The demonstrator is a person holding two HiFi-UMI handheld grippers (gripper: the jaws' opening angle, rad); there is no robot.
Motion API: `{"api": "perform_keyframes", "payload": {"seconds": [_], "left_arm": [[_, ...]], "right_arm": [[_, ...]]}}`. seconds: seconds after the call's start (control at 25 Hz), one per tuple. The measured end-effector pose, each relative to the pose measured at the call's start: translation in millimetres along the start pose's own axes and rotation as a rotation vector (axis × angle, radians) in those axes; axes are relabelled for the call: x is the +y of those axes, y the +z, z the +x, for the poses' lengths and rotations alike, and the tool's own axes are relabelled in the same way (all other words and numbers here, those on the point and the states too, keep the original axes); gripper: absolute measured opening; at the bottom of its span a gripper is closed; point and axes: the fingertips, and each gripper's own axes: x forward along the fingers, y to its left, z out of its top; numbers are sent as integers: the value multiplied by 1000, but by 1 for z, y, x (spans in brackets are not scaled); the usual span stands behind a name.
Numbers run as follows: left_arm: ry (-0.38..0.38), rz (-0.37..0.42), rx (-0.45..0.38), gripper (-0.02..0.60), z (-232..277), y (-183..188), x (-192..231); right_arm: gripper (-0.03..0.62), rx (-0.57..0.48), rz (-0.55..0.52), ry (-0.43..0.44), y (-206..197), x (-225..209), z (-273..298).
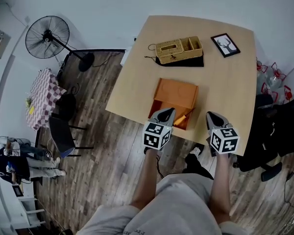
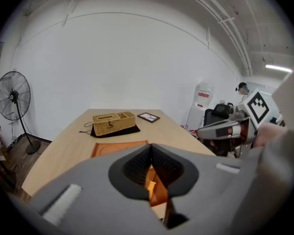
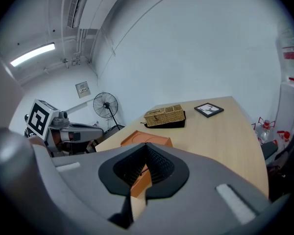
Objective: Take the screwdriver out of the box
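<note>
the flat orange box [image 1: 179, 94] sits at the near edge of the pale wooden table [image 1: 225, 77], within easy reach. its front section is open, so what looks like the orange-handled screwdriver [image 1: 182, 117] lies exposed inside. the left gripper [image 1: 165, 112] hangs just over that opening and the right gripper [image 1: 214, 116] beside the box, both with jaws together on nothing, likely poised for the approach.

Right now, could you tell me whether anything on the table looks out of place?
Nothing looks spilled or damaged. The open orange box sits close to the table's near edge, the screwdriver lying slantwise inside.
</note>
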Motion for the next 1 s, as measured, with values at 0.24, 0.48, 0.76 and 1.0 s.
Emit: {"api": "perform_keyframes", "payload": {"seconds": [0.24, 0.48, 0.76, 1.0], "left_arm": [[-51, 12, 149, 55, 46, -37, 3], [-87, 82, 279, 55, 78, -69, 3], [-121, 220, 384, 55, 93, -82, -4], [-162, 269, 441, 55, 99, -91, -7]], "right_arm": [[2, 23, -32, -7, 7, -7, 30], [2, 38, -22, -16, 11, -25, 47], [2, 84, -38, -32, 2, -41, 67], [2, 104, -65, -28, 2, -42, 78]]}}
